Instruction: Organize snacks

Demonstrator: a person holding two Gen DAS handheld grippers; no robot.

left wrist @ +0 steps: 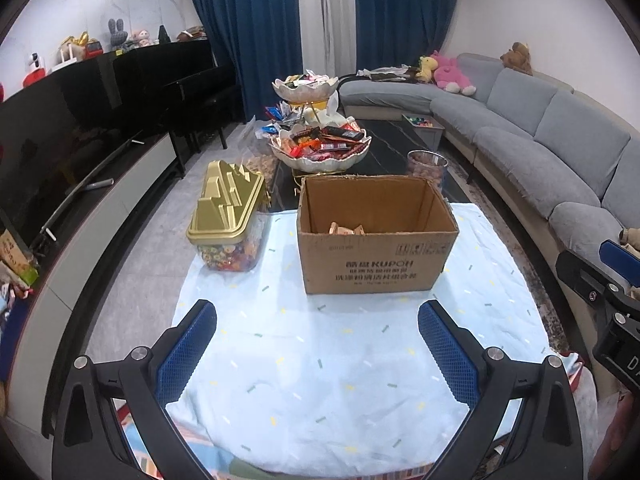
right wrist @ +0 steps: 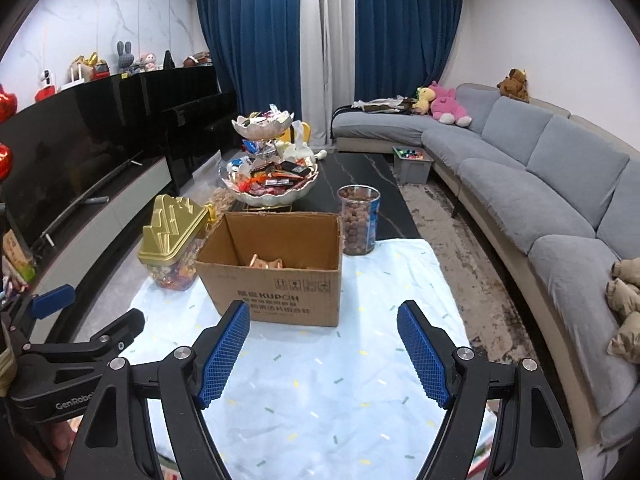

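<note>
On pale blue cloth with small coloured dashes, spread over the near end of a dark coffee table: open cardboard box, brown, flaps gone from view, printed lettering on its near face, a few tan wrapped snacks lying at its bottom. Just left of box, clear candy tub with moulded gold lid, full of bright wrapped sweets, standing upright at the cloth's left edge. Far right of box, clear jar of brown round snacks, upright, just behind the box's right corner. Farther along the table, two-tier white scalloped snack stand, both bowls heaped with mixed wrappers; more packets scattered on the table beside it to the left. Low in left wrist view, left gripper hovering over bare cloth near side of the box, blue pads spread wide apart, nothing between them, touching nothing. Low in right wrist view, right gripper likewise above cloth, pads parted a good way though less widely, empty, box just beyond the fingertips. Each gripper visible at the edge of the other's view, side by side and apart. Along the right, grey curved sofa with pink plush toy and brown plush toy. Along the left, black TV on a low cabinet. At the far wall, dark blue curtains.
</note>
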